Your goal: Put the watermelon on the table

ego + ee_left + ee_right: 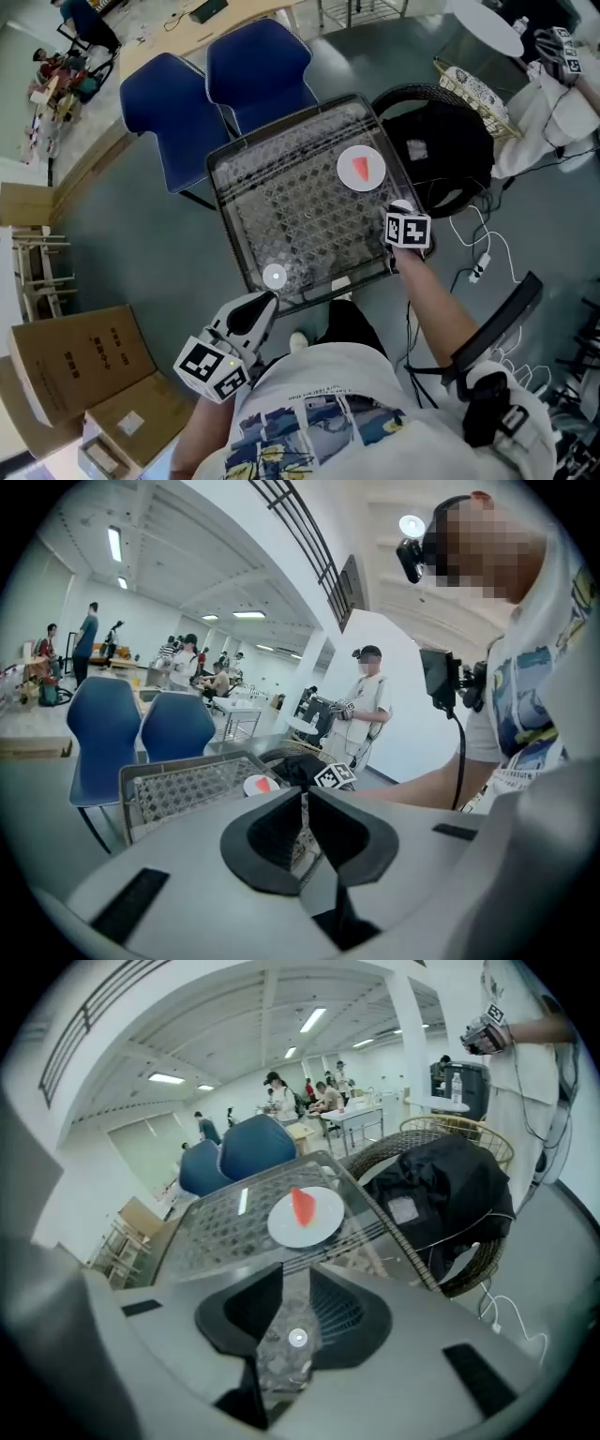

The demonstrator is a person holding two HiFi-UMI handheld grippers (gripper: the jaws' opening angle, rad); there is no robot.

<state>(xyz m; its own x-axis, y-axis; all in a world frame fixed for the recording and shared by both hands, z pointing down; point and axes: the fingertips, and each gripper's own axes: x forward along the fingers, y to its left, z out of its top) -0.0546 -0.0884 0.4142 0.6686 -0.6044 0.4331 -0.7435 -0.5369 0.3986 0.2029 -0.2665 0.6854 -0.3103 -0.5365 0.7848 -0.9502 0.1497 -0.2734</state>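
A red watermelon wedge [363,170] lies on a white plate [345,180] on the far right part of the glass-topped wicker table [281,202]. My right gripper [403,214] hovers over the table's right front corner, nearer to me than the plate. In the right gripper view the watermelon wedge [303,1206] and the plate [326,1221] lie ahead of the right gripper [295,1271], which is open with nothing between its fingers. My left gripper [265,302] is at the table's front edge. In the left gripper view the left gripper [305,795] is shut and empty.
Two blue chairs [164,117] stand behind the table. A round wicker basket with a black bag [441,150] sits right of it, and cables [478,267] trail on the floor. Cardboard boxes [75,361] lie at the lower left. People stand in the background.
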